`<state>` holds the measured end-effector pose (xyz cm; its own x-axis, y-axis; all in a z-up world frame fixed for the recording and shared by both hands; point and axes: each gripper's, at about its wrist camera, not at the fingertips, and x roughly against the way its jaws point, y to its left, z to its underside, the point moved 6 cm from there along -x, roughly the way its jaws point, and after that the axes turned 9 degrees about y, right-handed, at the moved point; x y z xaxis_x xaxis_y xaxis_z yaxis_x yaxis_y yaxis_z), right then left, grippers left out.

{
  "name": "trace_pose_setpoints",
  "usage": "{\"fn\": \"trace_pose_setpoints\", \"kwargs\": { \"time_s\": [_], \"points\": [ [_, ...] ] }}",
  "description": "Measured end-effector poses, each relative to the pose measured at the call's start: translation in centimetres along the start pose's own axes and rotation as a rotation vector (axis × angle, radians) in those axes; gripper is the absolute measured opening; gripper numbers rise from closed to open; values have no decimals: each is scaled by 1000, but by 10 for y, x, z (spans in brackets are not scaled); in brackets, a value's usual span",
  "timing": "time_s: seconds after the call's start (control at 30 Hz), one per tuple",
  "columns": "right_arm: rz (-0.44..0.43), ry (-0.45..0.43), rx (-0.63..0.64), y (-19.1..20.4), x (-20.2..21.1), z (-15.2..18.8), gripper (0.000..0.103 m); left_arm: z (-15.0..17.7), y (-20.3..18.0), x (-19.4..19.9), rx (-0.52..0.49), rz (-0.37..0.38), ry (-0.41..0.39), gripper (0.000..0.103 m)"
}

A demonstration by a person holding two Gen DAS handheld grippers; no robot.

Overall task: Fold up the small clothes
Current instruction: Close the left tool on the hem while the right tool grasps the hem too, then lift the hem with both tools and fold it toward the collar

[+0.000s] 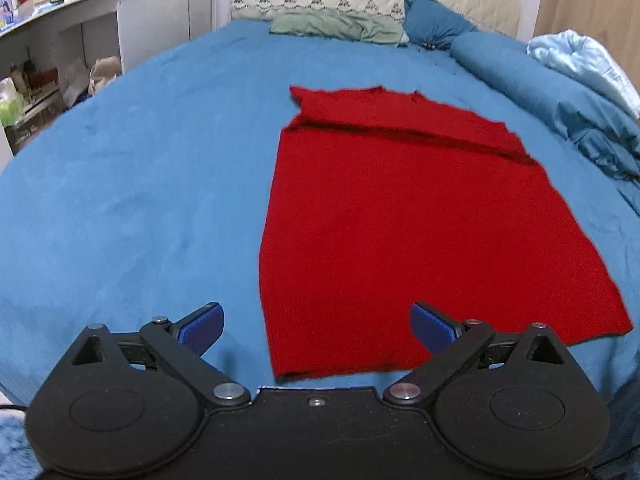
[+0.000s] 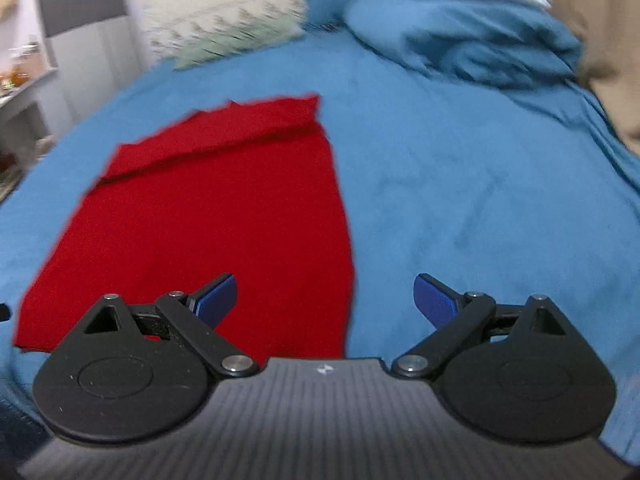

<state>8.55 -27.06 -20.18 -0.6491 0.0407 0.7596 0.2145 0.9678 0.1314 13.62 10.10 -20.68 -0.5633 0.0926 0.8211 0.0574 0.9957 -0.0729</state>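
A red garment lies flat on the blue bedsheet, with a folded band across its far end. My left gripper is open and empty, above the garment's near left corner. The garment also shows in the right wrist view, left of centre. My right gripper is open and empty, above the garment's near right edge. The right wrist view is blurred by motion.
Pillows and a rolled blue duvet lie at the head and right side of the bed. A light blue blanket sits on the duvet. A grey shelf unit stands left of the bed.
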Motion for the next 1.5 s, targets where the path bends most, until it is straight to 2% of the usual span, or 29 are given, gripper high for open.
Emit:
{"fn": "trace_pose_setpoints", "kwargs": {
  "time_s": [0.07, 0.17, 0.23, 0.3, 0.37, 0.5, 0.6, 0.63, 0.67, 0.73, 0.87, 0.97, 1.13, 1.23, 1.37, 1.5],
  "points": [
    [57, 33, 12, 0, -10, 8, 103, 6, 3, -7, 6, -11, 18, 94],
    [64, 57, 14, 4, -18, 8, 103, 9, 8, -16, 28, -11, 43, 88],
    [52, 86, 20, 8, -25, 14, 99, 10, 11, -21, 43, -12, 52, 83],
    [41, 125, 29, 11, -34, 20, 86, 13, 14, -25, 51, -12, 63, 76],
    [40, 160, 42, 16, -42, 27, 81, 15, 15, -29, 55, -12, 76, 67],
    [58, 172, 55, 20, -53, 29, 79, 15, 14, -38, 51, -15, 85, 64],
    [54, 178, 56, 21, -55, 30, 73, 14, 11, -38, 41, 0, 87, 46],
    [52, 179, 57, 22, -56, 30, 71, 13, 9, -39, 31, 9, 90, 35],
    [47, 180, 57, 22, -56, 29, 67, 14, 8, -39, 21, 22, 92, 19],
    [36, 181, 53, 22, -55, 29, 58, 15, 4, -40, 6, 40, 100, 9],
    [14, 183, 35, 21, -55, 28, 37, 14, 1, -38, 15, 31, 98, 8],
    [5, 175, 22, 21, -53, 28, 26, 12, 1, -33, 25, 31, 98, 7],
    [-28, 159, -8, 18, -46, 25, 23, 4, -1, -17, 10, 24, 71, 7],
    [-80, 143, -53, 14, -35, 17, 22, -9, -1, -1, 8, 32, 38, 6],
    [-141, 106, -74, 13, -16, -5, 22, -41, -1, 21, 8, 53, -16, 6],
    [-196, 57, -89, 16, 1, -45, 22, -89, 2, 34, 39, 92, -55, 6]
  ]
}}
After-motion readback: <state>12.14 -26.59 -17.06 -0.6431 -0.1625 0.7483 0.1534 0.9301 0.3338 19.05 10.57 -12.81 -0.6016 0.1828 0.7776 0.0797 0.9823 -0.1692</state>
